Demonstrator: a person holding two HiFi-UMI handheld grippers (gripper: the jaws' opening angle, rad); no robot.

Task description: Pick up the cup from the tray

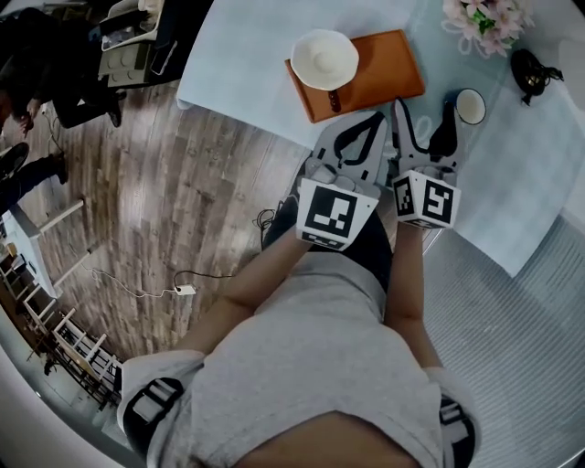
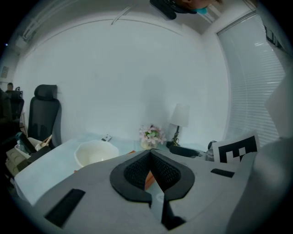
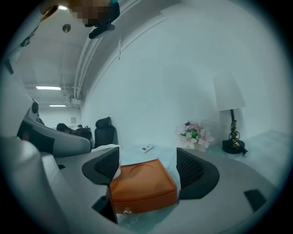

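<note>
A white scalloped cup (image 1: 324, 58) stands on the left end of an orange tray (image 1: 384, 73) on the pale blue table. My left gripper (image 1: 373, 119) is shut, its tips meeting just short of the tray's near edge. In the left gripper view the cup (image 2: 94, 153) sits ahead and to the left of the shut left gripper (image 2: 150, 155). My right gripper (image 1: 424, 119) hangs open to the right of the tray. In the right gripper view the tray (image 3: 143, 185) shows between the spread jaws of the right gripper (image 3: 149, 167), with nothing gripped.
A dark-rimmed mug (image 1: 470, 106) stands on the table (image 1: 247, 46) right of the tray. Pink flowers (image 1: 484, 18) and a lamp base (image 1: 530, 73) are at the far right. A remote (image 3: 146, 147) lies farther back. An office chair (image 2: 43, 114) stands beyond the table's left end.
</note>
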